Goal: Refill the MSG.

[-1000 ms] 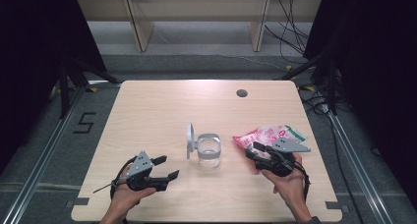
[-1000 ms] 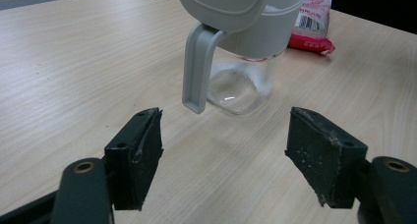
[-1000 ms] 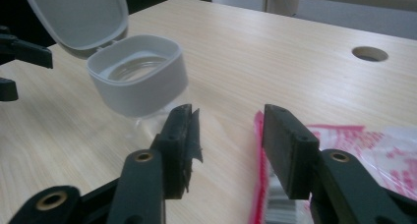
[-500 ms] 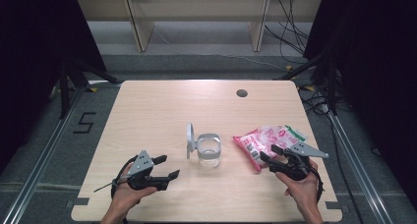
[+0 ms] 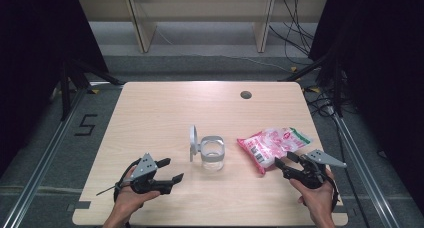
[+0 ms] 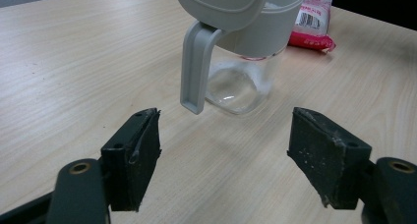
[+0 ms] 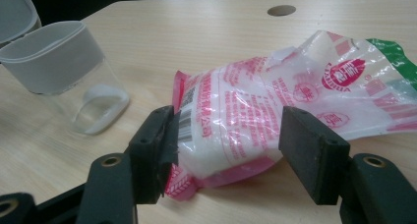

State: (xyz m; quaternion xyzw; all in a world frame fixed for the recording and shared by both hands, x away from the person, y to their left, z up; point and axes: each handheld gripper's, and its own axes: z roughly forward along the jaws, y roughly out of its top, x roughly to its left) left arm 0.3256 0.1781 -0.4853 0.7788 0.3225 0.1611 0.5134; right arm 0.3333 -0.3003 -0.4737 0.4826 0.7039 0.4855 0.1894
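Observation:
A clear jar (image 5: 212, 157) with a grey collar stands mid-table, its grey flip lid (image 5: 192, 143) hinged open to the left. To its right lies a pink, white and green plastic bag (image 5: 274, 145) of white grains. My left gripper (image 5: 169, 171) rests open near the front edge, pointing at the jar (image 6: 241, 81) and lid (image 6: 221, 3) from a short way off; in its own view the left gripper (image 6: 223, 135) holds nothing. My right gripper (image 5: 284, 163) is open at the bag's near end, and the bag (image 7: 255, 116) lies between the wide jaws of the right gripper (image 7: 228, 130).
A small round hole (image 5: 245, 94) is in the tabletop (image 5: 165, 113) at the back right. Metal rails, cables and shelf legs stand on the floor beyond the table edges. The jar (image 7: 64, 62) is to the left of the bag in the right gripper view.
My right gripper has drawn back to the right and toward the person, from over the bag to its near end. The left gripper, jar and bag have stayed put.

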